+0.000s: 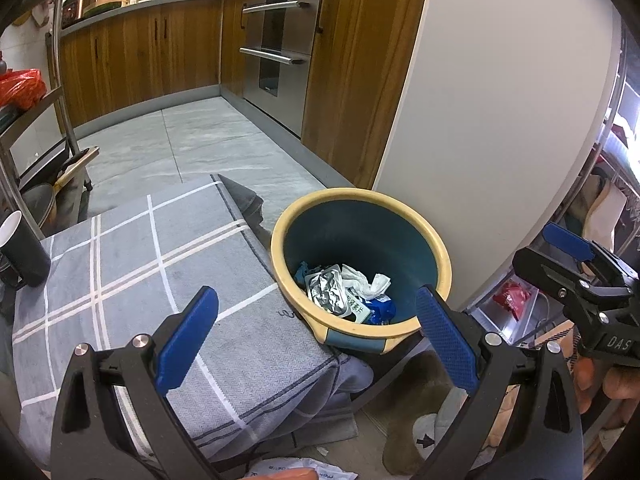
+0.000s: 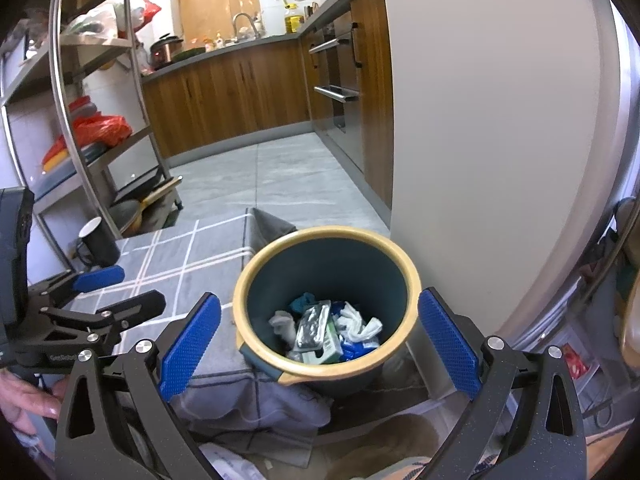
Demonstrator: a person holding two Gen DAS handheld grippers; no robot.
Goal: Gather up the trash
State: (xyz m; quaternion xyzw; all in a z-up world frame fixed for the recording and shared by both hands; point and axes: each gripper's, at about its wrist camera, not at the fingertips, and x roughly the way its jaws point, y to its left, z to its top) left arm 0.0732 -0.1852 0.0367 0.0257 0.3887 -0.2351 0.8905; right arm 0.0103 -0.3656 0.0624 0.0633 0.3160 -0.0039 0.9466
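Setting: kitchen with wooden cabinets, a steel oven front and a grey tiled floor
Trash bin: round bin, dark teal inside with a pale yellow rim, standing on the floor just beside the edge of a cloth-covered surface and close to a white rounded panel
Bin contents: crumpled white tissue, a silver foil wrapper, a green-and-white packet and blue packaging, all lying at the bottom
Same bin, right view: bin seen nearly from above, trash heaped at its base
Covered surface: grey cloth with white check lines, hanging over the edge next to the bin
Cup: black cup with white interior, upright at the far left corner of the cloth
Left gripper: left gripper, blue-padded fingers spread wide, nothing between them; positioned above the cloth edge and the bin rim
Right gripper: right gripper, fingers spread wide and empty, framing the bin mouth from above
Cross views: right gripper appears at the right edge of the left view; left gripper appears at the left edge of the right view
Hand: fingers of a hand on the left gripper's handle
Shelving: metal rack at left carrying a red plastic bag
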